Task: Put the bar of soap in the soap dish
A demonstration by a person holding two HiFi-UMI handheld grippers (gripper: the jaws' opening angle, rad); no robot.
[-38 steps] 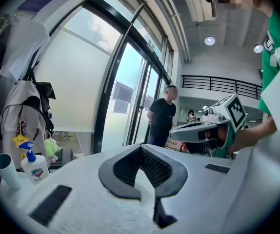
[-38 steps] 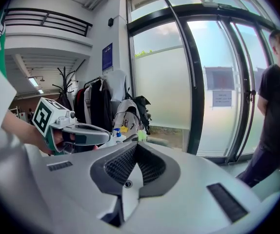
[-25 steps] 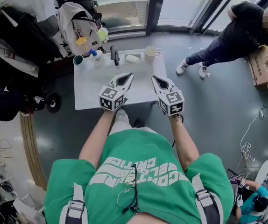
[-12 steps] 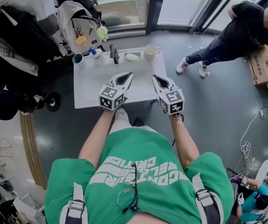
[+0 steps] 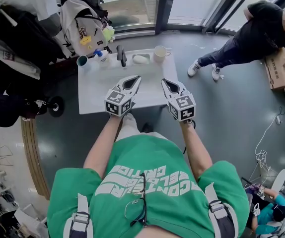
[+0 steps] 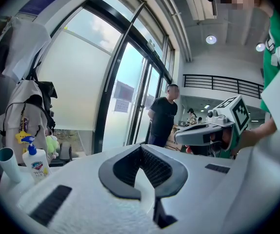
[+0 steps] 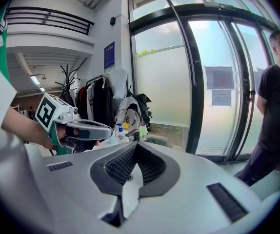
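Premises assessed as the entrance hall of an office or institutional building, put to temporary use for recording. Evidence: full-height glass doors in dark metal frames, one bearing a posted notice; a smooth grey floor; an upper gallery with a black railing; recessed ceiling lights. Signs of provisional occupation: a coat stand hung with garments, a backpack, a small white table standing before the doors, a cardboard box and loose cables on the floor. A bystander stands near the doors.
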